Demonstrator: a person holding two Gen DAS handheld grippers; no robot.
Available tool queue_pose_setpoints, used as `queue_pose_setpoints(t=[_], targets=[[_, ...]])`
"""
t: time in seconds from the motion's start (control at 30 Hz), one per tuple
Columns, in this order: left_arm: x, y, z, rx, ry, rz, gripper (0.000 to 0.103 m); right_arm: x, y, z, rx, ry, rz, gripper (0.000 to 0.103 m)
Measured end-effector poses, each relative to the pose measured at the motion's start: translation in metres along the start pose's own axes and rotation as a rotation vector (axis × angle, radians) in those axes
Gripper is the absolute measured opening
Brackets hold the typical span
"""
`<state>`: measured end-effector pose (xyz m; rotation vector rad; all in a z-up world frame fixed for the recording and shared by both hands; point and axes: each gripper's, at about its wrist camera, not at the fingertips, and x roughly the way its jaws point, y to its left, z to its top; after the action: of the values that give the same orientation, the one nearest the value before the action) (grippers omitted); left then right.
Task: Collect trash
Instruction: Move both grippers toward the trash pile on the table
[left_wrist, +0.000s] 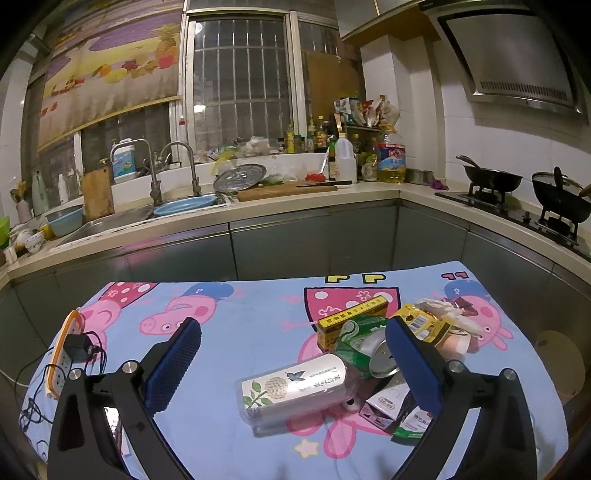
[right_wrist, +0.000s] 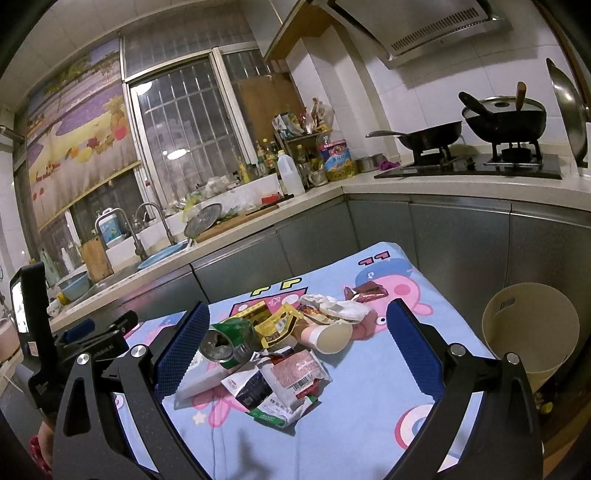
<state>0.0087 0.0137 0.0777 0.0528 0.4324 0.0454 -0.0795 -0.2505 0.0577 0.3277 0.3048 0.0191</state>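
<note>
A pile of trash lies on a table covered with a blue cartoon-pig cloth (left_wrist: 240, 325). It holds a white flower-print cylinder (left_wrist: 295, 387) on its side, a crushed green can (left_wrist: 364, 345), a yellow box (left_wrist: 351, 317), yellow packets (left_wrist: 424, 321) and torn wrappers (left_wrist: 391, 406). My left gripper (left_wrist: 295, 365) is open above the cylinder, empty. My right gripper (right_wrist: 299, 350) is open above the green can (right_wrist: 229, 339), the wrappers (right_wrist: 288, 384) and a paper cup (right_wrist: 328, 336), empty. A beige bin (right_wrist: 532, 332) stands right of the table.
A power strip with a plugged charger (left_wrist: 70, 350) and cables lies at the table's left edge. The left gripper's body (right_wrist: 37, 332) shows at the left of the right wrist view. Kitchen counter, sink (left_wrist: 177, 206) and stove with pans (right_wrist: 480, 147) lie behind.
</note>
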Motion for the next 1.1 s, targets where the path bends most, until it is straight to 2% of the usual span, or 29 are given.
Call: queue_pose_setpoints(t=[0.33, 0.47, 1.1], targets=[[0.001, 0.002, -0.002, -0.001, 0.005, -0.001, 0.099, 0.006, 0.001, -0.006, -0.005, 0.024, 0.007, 0.095], [0.005, 0.003, -0.006, -0.002, 0.01, 0.001, 0.099, 0.008, 0.003, -0.01, -0.011, 0.035, 0.01, 0.091], [0.026, 0.002, -0.022, 0.002, 0.058, 0.003, 0.099, 0.021, 0.0, -0.018, -0.013, 0.081, 0.01, 0.086]])
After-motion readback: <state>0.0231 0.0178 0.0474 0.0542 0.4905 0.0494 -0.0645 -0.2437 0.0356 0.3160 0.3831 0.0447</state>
